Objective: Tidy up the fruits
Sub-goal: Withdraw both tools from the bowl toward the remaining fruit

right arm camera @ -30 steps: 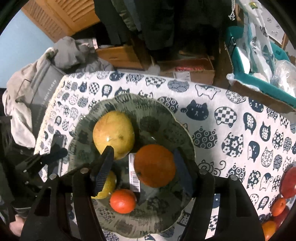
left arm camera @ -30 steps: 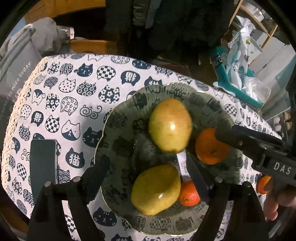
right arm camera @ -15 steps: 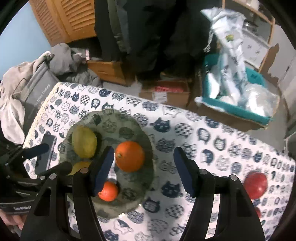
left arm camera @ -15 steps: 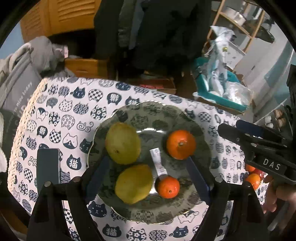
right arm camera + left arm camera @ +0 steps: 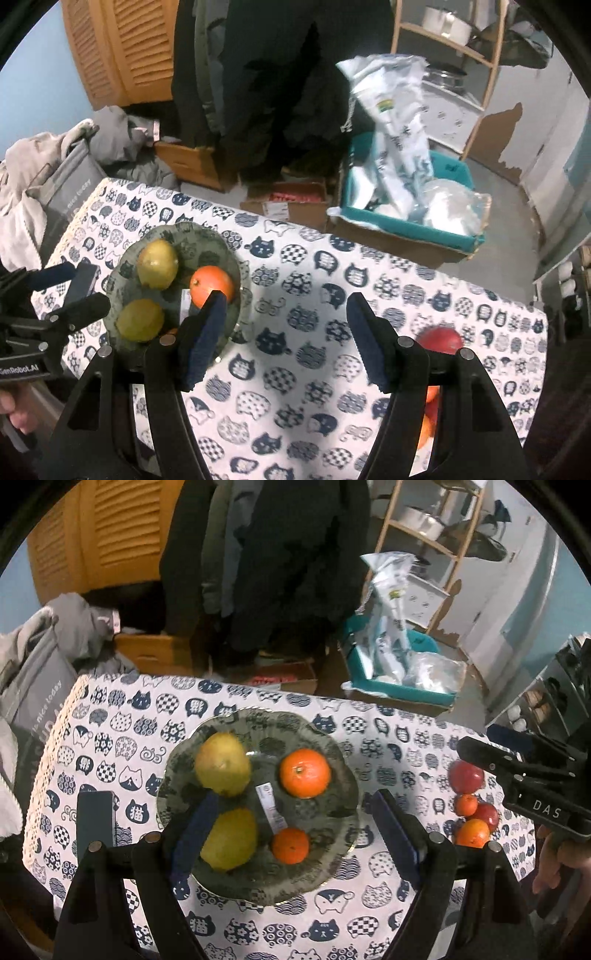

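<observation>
Both grippers are spread and empty: the left gripper (image 5: 291, 834) hangs over the plate (image 5: 343, 771), the right gripper (image 5: 284, 336) over bare cloth. The loose fruit pile (image 5: 471, 805) sits off to the plate's right, so the right gripper's clearly nearer.

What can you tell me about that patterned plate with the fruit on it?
The plate is round with a wavy, scalloped rim, grey-green, printed with dark cat shapes, and looks glazed like ceramic. It lies flat on the cat-print tablecloth, left of the table's middle. On it rest two yellow-green pears, a large orange, a small orange and a white label. No gripper touches it.
</observation>
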A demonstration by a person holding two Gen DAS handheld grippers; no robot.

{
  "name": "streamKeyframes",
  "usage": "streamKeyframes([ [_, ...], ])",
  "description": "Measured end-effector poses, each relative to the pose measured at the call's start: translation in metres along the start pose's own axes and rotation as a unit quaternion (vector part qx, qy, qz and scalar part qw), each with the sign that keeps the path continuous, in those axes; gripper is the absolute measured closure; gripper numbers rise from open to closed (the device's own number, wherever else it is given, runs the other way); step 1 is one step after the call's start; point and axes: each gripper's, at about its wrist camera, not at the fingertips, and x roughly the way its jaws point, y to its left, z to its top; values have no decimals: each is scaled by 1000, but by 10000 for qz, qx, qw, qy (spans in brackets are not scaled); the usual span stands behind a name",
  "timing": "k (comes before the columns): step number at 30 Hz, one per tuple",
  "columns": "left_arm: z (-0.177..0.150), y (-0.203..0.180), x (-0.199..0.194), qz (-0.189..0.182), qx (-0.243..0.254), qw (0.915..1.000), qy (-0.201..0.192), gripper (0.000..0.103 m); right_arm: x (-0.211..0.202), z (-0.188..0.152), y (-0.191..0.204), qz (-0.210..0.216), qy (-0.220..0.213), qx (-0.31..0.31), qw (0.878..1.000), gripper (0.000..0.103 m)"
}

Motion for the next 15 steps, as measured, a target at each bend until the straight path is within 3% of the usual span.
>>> streamKeyframes([
  [15,-12,-67,-55,-109,631,9961,-615,15,-72,-47,-45,-207,-432,87,9988,32],
])
